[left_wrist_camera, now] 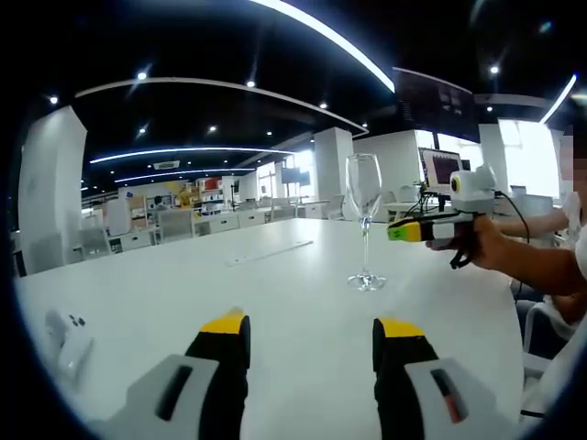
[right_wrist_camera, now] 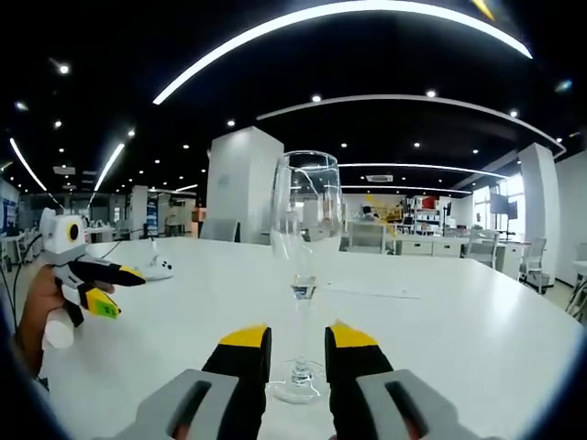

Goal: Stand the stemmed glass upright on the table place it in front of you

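Glass [left_wrist_camera: 364, 220] stands upright on the white bench [left_wrist_camera: 275, 302], its foot flat on the top, well out from the near edge. One stemmed glass is in sight, and two hand-held grippers.

In the right gripper view the right hand-held gripper [right_wrist_camera: 298, 353] has its yellow-tipped jaws on either side of the stem, just above the foot, with a narrow gap showing on each side; whether the pads press the stem or only flank it I cannot tell. In the left gripper view the left hand-held gripper [left_wrist_camera: 312, 344] is spread wide and holds nothing, low over the bench and well apart from the glass.

Judging by this, the standing is done and what remains is the release. To do it well, part the right jaws evenly so neither pad drags the stem sideways, then draw straight back along the jaw line, keeping clear of the foot. The glass is tall and light-footed, so a small sideways nudge could tip it. A small white controller [left_wrist_camera: 69, 339] lies near the left edge.
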Demonstrator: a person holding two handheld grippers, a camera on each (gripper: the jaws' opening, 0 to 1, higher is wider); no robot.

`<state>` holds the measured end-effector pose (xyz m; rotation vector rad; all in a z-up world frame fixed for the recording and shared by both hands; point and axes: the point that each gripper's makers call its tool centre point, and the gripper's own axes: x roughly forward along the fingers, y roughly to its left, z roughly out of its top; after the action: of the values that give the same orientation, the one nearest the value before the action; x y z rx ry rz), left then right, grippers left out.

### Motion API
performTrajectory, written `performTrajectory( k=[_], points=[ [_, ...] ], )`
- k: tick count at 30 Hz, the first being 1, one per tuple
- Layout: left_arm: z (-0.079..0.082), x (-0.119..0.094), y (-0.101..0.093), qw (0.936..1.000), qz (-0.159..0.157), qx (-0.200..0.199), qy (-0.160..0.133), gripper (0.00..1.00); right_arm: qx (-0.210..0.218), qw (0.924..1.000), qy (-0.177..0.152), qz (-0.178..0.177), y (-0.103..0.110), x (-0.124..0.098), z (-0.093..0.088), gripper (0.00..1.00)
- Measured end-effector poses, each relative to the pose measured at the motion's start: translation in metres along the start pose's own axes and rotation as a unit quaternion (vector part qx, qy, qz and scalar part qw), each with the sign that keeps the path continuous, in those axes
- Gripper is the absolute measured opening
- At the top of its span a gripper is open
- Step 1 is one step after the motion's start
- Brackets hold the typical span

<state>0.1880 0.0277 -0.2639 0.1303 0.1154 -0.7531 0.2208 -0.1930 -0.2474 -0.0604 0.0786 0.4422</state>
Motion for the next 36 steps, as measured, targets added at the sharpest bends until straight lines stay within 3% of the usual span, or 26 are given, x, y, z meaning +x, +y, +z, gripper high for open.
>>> performTrajectory(
  k=[36],
  points=[
    [-0.001,-0.001,0.002,1.0000,0.002,0.000,0.004,0.54,-0.006,0.9999,-0.004,-0.008,0.004,-0.039,-0.002,0.27]
  ],
)
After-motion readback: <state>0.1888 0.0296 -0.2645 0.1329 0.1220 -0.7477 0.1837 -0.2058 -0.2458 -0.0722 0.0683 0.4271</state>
